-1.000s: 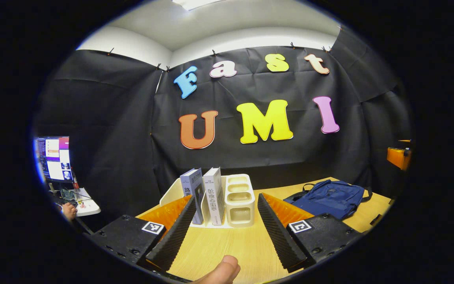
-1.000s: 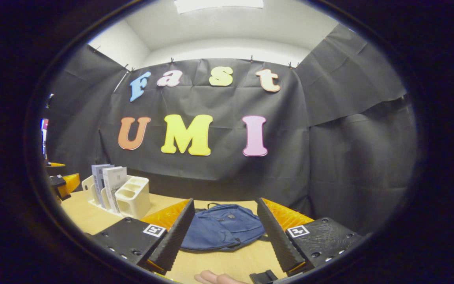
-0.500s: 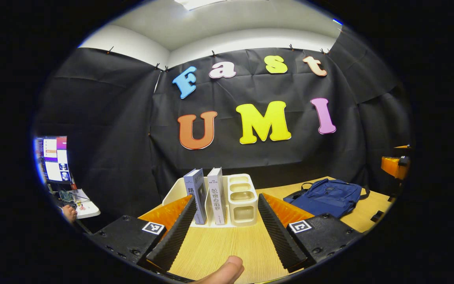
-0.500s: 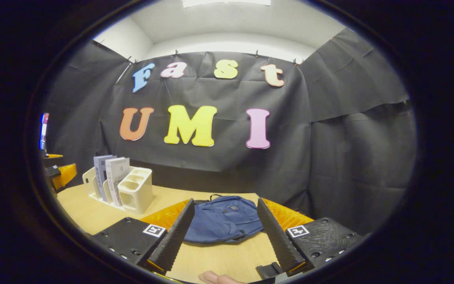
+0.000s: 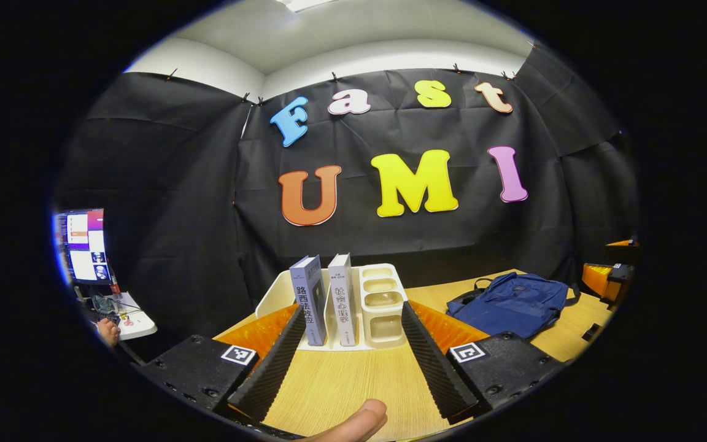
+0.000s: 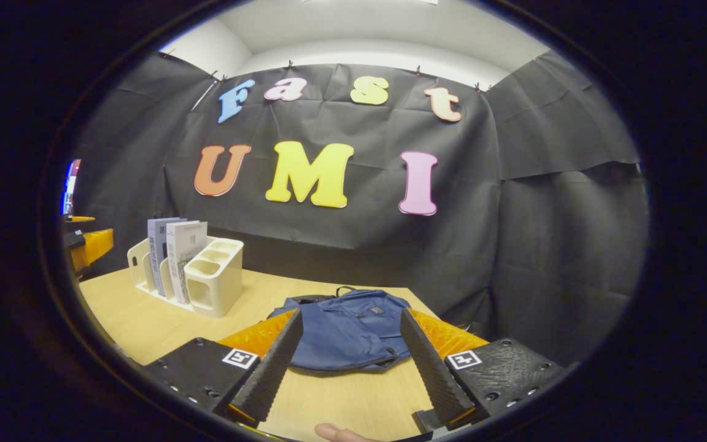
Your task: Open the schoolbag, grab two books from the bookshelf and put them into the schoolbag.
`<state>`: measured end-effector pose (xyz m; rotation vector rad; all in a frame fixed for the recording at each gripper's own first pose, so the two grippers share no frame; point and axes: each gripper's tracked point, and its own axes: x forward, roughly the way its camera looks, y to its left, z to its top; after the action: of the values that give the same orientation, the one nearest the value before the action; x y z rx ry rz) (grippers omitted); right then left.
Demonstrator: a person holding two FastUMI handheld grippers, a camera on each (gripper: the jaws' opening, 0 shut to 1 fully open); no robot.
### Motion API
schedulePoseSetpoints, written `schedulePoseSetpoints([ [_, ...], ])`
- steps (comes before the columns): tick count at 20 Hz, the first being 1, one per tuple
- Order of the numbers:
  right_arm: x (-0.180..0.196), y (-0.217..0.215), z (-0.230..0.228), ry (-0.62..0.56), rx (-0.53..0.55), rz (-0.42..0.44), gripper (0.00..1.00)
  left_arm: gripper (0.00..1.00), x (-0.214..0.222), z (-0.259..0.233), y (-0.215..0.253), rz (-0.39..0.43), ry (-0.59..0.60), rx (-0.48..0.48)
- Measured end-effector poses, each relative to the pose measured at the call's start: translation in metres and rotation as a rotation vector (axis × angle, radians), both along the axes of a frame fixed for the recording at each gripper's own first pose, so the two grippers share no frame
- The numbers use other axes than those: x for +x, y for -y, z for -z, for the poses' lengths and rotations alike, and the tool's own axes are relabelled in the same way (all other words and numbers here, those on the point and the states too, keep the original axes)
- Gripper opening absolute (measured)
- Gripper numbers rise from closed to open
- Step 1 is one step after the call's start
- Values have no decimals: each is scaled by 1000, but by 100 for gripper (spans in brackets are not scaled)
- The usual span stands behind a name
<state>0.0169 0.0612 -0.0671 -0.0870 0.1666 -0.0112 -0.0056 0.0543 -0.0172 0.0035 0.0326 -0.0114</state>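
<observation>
Over the last second both claws have eased forward: the schoolbag has grown larger between the right claw's fingers, and the books sit a touch closer ahead of the left claw. The right claw (image 6: 347, 362) hangs released above the wooden surface (image 6: 145, 319), its fingers spread wide with nothing between them; a fingertip of the holding hand shows at the bottom edge. Just ahead of it, framed by the two fingers, the blue schoolbag (image 6: 347, 328) lies flat and, as far as can be seen, zipped shut. Farther off to that claw's left stands the cream bookshelf (image 6: 215, 285) with the two books (image 6: 175, 258) upright in its slots. The left claw (image 5: 350, 356) is likewise released and empty, a thumb (image 5: 353, 423) below it, with the bookshelf straight ahead and the schoolbag well off to its right. Beyond, at its far left, a monitor (image 5: 83, 245) glows over a small side table. By my judgement nothing is yet done: the bag awaits opening, and both books remain to be fetched and packed.
</observation>
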Motion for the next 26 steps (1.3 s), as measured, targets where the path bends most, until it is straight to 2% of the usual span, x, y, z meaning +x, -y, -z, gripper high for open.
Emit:
schedulePoseSetpoints([
  [5,45,-36,47,-117,-29,-51,98,98,6,7,-16,-39,-16,-1],
  [10,84,-74,87,-215,-118,-105,96,98,13,16,-32,-78,-42,-1],
  [19,127,-113,133,-362,-361,-190,98,98,17,27,-46,-104,-71,5],
  [25,140,-131,159,-430,-510,-206,95,98,20,34,-43,-93,-97,-1],
  [26,144,-132,163,-445,-537,-206,99,98,20,33,-43,-94,-96,1],
])
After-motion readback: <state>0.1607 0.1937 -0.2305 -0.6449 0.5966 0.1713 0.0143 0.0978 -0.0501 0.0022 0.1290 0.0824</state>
